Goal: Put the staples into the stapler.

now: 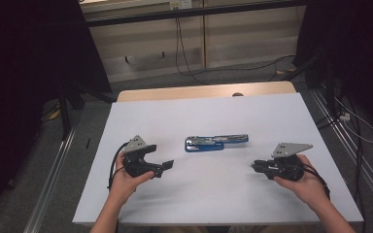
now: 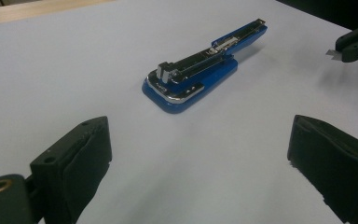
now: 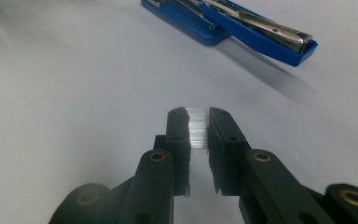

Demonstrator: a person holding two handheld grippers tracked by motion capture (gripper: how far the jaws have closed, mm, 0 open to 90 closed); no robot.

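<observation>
A silver strip of staples (image 3: 197, 128) is clamped in the right gripper (image 3: 197, 122), at four o'clock from the opened blue metal stapler (image 1: 215, 142) (lid swung back); left gripper (image 1: 161, 158) held wide open, empty.

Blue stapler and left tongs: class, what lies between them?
Nothing: bare white table separates the opened blue metal stapler from the left tongs, per the left gripper view.

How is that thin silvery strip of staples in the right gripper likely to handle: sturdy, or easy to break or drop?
Probably fragile: the silvery strip of staples looks thin and ridged, so it may snap if squeezed hard. Its shiny metal could slip between the right gripper pads. It seems very light, so loading it into the opened blue stapler likely needs gentle handling.
</observation>
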